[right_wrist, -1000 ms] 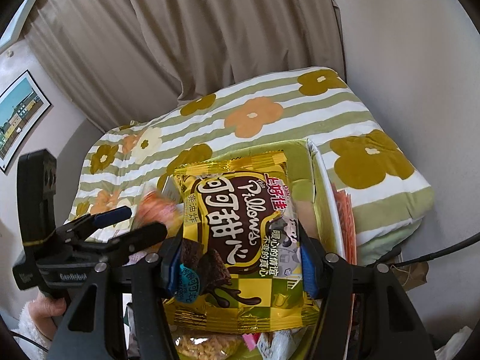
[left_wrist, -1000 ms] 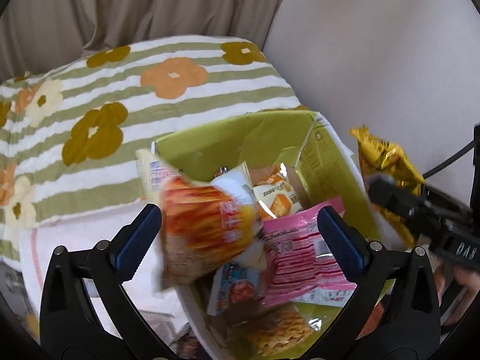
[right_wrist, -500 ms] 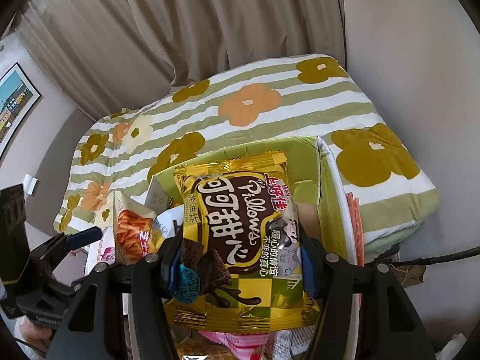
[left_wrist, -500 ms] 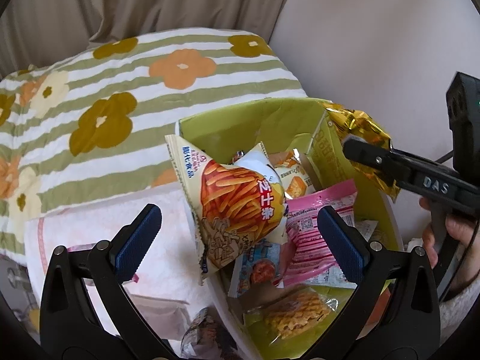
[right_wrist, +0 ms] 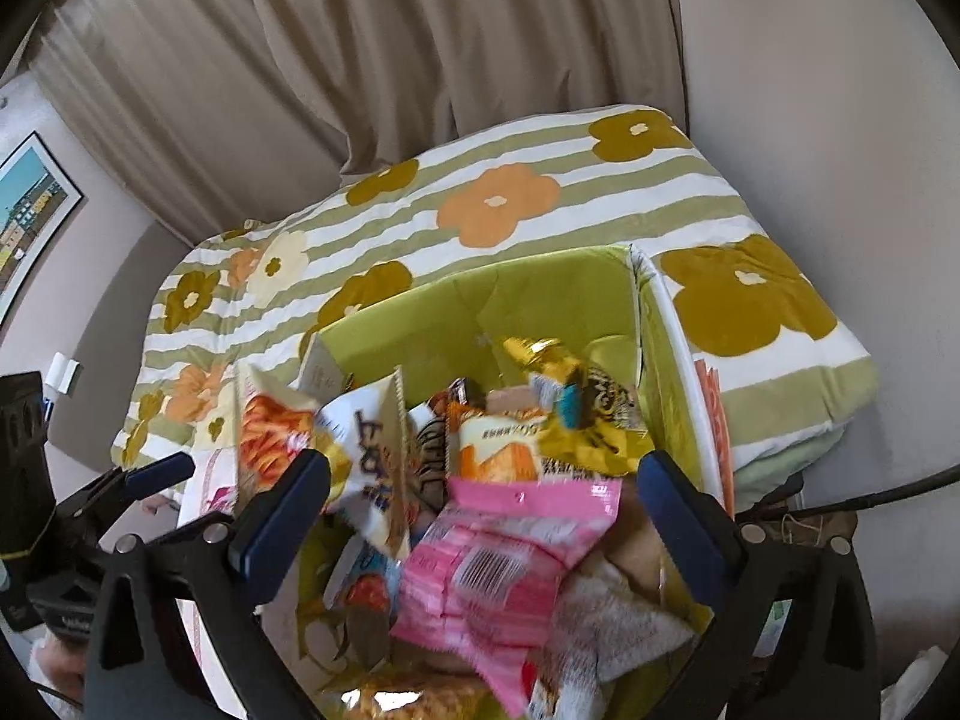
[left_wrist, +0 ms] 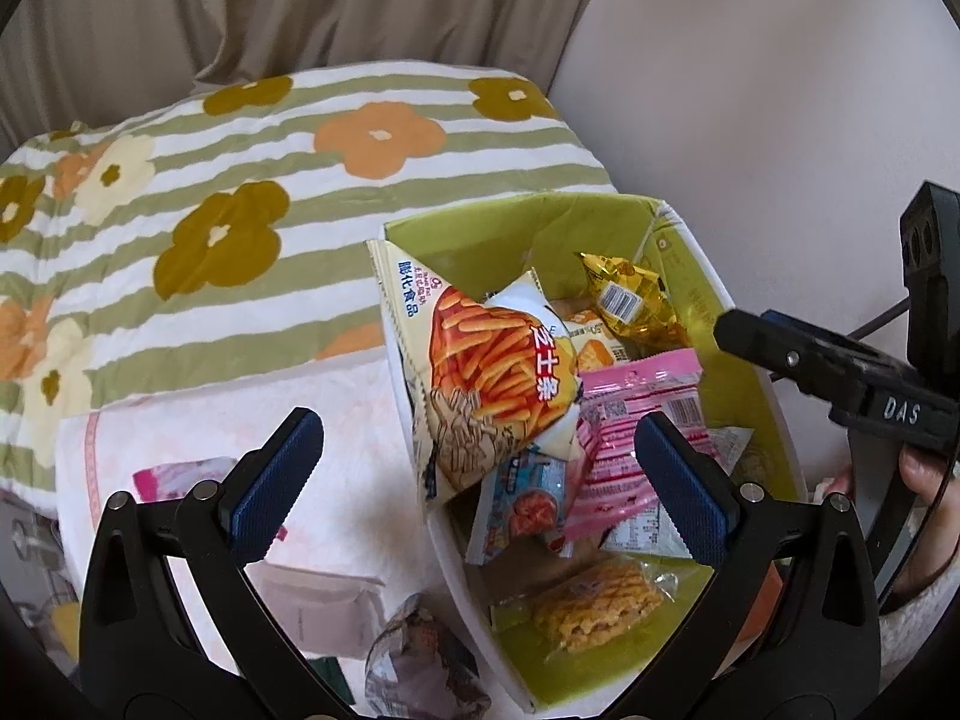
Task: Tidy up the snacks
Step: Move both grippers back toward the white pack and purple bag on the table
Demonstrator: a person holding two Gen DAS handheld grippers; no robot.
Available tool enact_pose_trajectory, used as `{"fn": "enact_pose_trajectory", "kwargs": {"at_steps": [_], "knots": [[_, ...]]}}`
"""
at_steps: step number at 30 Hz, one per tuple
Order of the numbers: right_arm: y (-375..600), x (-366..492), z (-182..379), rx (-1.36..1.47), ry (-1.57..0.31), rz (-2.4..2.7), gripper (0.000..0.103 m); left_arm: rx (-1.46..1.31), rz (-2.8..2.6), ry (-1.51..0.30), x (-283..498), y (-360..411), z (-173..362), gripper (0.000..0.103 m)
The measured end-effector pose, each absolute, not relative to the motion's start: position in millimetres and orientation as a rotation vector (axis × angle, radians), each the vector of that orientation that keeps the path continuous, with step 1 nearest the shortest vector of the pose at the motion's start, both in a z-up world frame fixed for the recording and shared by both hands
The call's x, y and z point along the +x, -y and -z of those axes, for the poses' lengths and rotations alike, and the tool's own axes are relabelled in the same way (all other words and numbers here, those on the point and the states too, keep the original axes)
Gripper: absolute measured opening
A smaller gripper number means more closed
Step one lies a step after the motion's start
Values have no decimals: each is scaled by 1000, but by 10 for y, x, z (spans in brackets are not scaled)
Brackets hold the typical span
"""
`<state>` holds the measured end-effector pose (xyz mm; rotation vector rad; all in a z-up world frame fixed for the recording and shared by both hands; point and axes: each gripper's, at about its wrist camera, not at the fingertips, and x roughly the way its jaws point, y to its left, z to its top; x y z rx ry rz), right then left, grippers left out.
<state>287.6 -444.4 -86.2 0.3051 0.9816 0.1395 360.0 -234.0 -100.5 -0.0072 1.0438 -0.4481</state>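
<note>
Right hand-held gripper (right_wrist: 483,516): jaws have just been opening and now stand wide, nothing between them. The gold foil bag of chocolate pillow snacks (right_wrist: 576,414), clamped there half a second ago, now lies inside the lime-green cardboard box (right_wrist: 540,294), toward its far right corner, on the other packets. Left hand-held gripper (left_wrist: 480,480) also wide and empty above the orange-and-cream bag of potato sticks (left_wrist: 486,372), which leans on the box's left wall. Judgement: one more snack boxed; both grippers free for the next
</note>
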Motion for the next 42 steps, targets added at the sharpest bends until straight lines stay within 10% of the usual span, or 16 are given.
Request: {"fn": "enact_pose_trajectory", "kwargs": {"at_steps": [19,42], "knots": [[3680,2056,322,166,-866,-293,102,-117,234,-919,2753,1048,489,103],[2311,1079,1148,413,-957,17,102,130,626,-989,2657,63,1156,103]]}}
